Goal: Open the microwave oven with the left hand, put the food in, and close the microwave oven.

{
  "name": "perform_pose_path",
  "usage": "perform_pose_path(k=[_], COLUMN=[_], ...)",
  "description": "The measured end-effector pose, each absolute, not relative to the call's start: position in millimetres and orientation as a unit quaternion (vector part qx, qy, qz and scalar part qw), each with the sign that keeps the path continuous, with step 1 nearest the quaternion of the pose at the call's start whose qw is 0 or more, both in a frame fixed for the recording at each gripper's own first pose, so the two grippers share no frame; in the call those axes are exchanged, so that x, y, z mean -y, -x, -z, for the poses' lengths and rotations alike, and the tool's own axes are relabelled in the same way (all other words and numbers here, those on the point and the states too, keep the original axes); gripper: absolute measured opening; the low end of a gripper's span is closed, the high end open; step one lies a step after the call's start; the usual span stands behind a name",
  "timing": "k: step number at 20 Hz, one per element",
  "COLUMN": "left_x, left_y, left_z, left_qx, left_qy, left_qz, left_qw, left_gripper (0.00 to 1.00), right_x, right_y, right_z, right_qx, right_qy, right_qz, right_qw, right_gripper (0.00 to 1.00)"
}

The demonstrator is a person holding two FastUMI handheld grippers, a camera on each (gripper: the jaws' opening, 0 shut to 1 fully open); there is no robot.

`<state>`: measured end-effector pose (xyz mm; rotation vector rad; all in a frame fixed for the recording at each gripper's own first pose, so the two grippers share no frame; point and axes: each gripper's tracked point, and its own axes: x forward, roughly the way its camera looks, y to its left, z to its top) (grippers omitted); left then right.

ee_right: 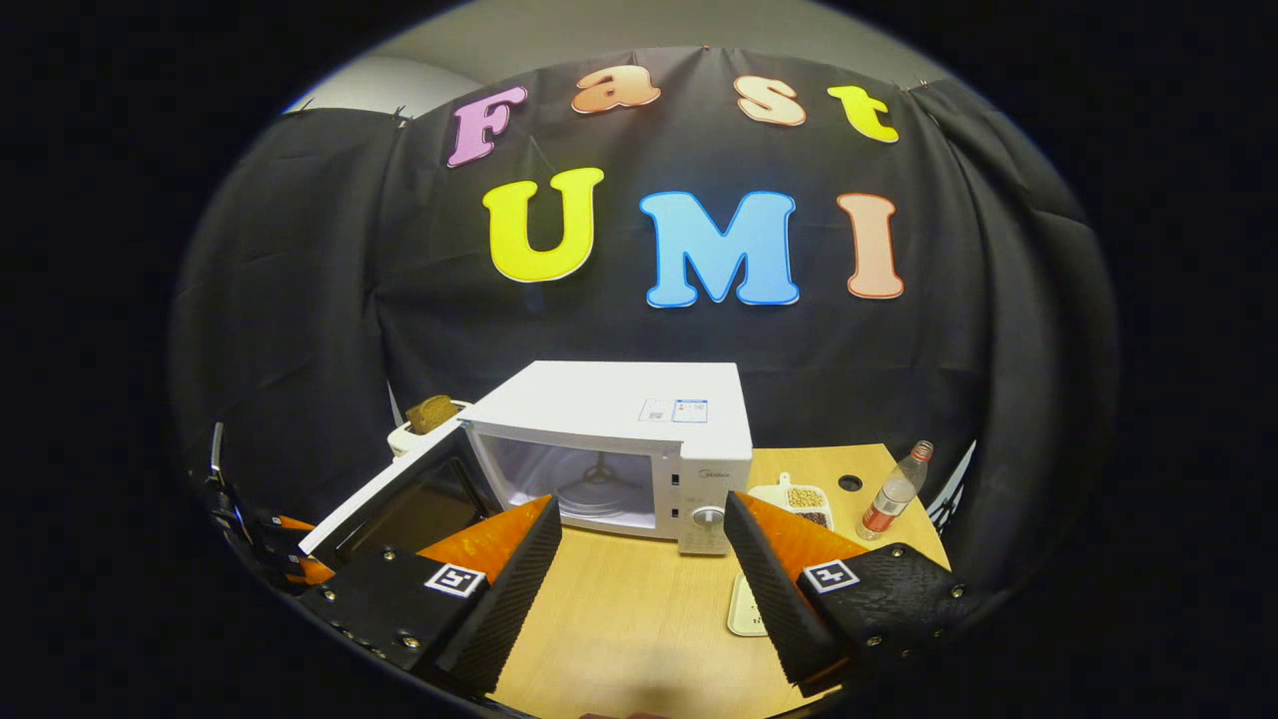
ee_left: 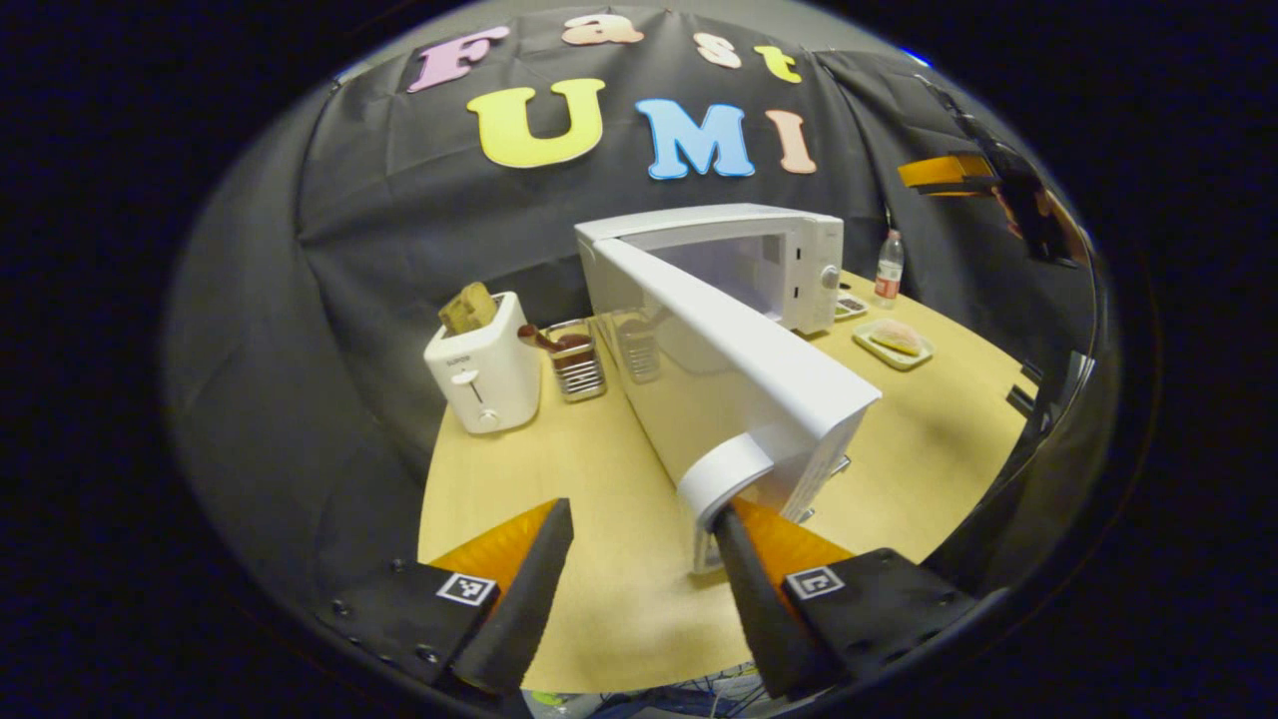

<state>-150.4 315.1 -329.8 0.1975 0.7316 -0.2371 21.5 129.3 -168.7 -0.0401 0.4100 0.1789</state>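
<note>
In the left gripper view we look along our left gripper [ee_left: 641, 519], whose two fingers stand wide apart with nothing clamped between them. Our right-hand finger [ee_left: 756, 589] sits right at the round white handle [ee_left: 726, 477] on the free edge of the microwave door [ee_left: 739, 374]; we cannot tell whether it touches. The door is swung far out toward us over the pale wooden table [ee_left: 599, 479]. Behind it the white microwave oven [ee_left: 759, 262] stands with its cavity exposed. To the left of the door are a white toaster [ee_left: 484, 364] with bread sticking up from its slot, and just beside it a small metal holder [ee_left: 576, 361]. To the right of the oven lies the food on a plate [ee_left: 895, 341], resting on the table near the oven's control side. Farther back stands a plastic bottle [ee_left: 889, 267] against the black cloth wall [ee_left: 399, 200].

In the right gripper view our right gripper [ee_right: 642, 544] hangs above the table [ee_right: 639, 609], fingers likewise spread and empty. Just below its right-hand finger we glimpse a pale plate edge [ee_right: 741, 609]. Beyond, the microwave oven [ee_right: 619, 429] faces us, door [ee_right: 399, 499] hinged open to the left, a turntable visible inside. Right of the oven sit a small tray [ee_right: 799, 496] of something grainy and the bottle [ee_right: 892, 496]. The left gripper [ee_right: 275, 544] shows at the far left edge, by the door.
</note>
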Motion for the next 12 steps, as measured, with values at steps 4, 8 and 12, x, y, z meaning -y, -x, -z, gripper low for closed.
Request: perform_pose_path(k=[4,8,12], left_x=[-326,-331,-297], left_y=[162,176,163], left_z=[314,266,187], left_qx=[-0.348,-0.310,-0.222], left_qy=[-0.102,-0.079,-0.027], left_qz=[0.063,-0.008,-0.062], left_qw=[0.930,0.947,0.973], left_gripper=[0.96,0.92,0.98], right_x=[-86,-46,-10], right_y=[-39,-45,-44], right_z=[198,252,303], right_qx=[-0.225,-0.283,-0.348], right_qy=[0.038,0.058,0.056], right_qz=[-0.069,-0.080,-0.067], right_qw=[0.971,0.954,0.933], right_gripper=[1.00,1.00,1.00])
